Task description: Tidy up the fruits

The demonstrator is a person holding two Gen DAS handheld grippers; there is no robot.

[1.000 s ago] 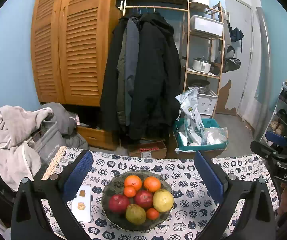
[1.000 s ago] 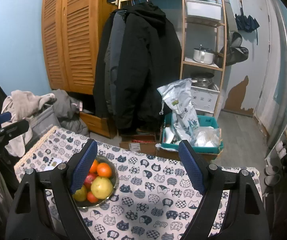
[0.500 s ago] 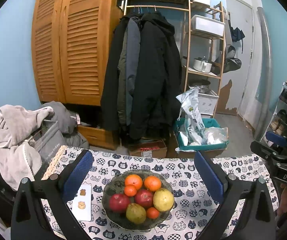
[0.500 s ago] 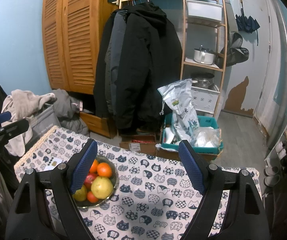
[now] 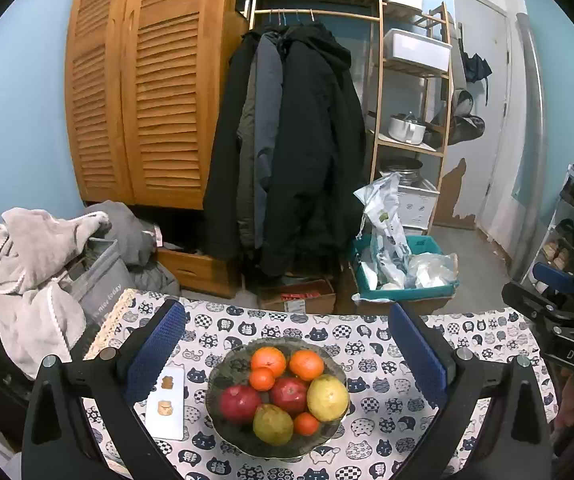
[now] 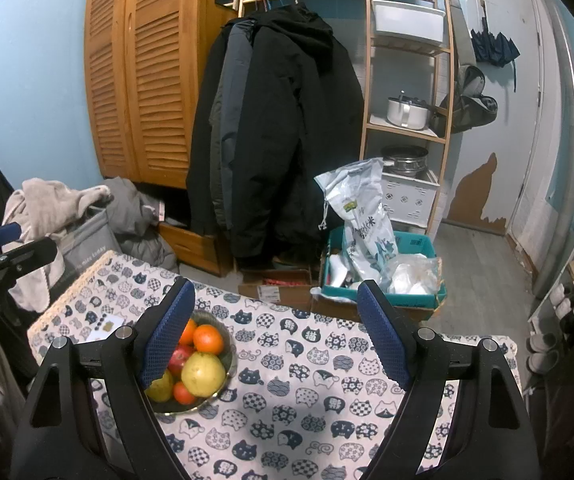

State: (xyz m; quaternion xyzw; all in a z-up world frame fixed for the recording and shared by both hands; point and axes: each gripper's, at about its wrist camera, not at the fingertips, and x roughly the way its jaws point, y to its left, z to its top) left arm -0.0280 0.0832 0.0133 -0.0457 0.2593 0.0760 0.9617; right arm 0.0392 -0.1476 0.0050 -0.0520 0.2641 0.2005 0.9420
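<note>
Fruits (image 5: 283, 390) heaped in a glass bowl (image 5: 223, 368) on the cat-print tablecloth (image 5: 387, 412); oranges toward the far rim, red apples mid-bowl, two yellow-green pears nearer, long axes not clear enough to call. Just left of the bowl, a white card (image 5: 166, 402) bearing two small stickers. Left gripper (image 5: 285, 348) spread wide around the bowl, empty. Right gripper (image 6: 275, 334) likewise wide, empty, "DAS" printed on its body. Unreadable writing on the floor bag (image 6: 361, 216).
</note>
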